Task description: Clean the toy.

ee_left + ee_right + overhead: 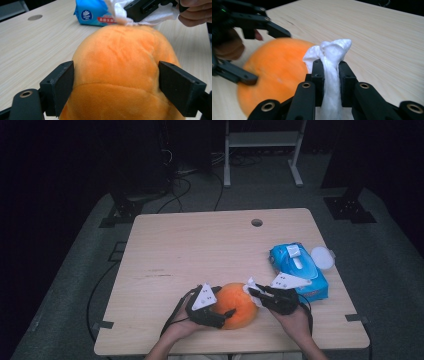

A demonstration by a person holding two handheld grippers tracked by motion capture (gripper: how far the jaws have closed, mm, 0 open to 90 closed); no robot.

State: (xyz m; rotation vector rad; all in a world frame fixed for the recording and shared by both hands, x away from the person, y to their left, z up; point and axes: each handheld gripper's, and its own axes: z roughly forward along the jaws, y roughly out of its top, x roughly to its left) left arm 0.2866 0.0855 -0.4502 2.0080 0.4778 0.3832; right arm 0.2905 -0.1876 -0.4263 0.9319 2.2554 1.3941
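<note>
Two grippers meet at table's [165,245] near edge. Left gripper [226,314] jaws spread wide, straddling orange plush ball [239,304], both sides flush against it. Right gripper [255,292] clamped on white wipe [250,286], touching ball's top. Blue wipes pack [299,270] and white lid [322,257] just right, nothing blocking.

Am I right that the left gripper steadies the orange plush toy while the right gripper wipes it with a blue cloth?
Not quite: the cloth is white, not blue. The right gripper view shows the right gripper pinching a white tissue against the orange plush toy; the left gripper straddles it.
</note>
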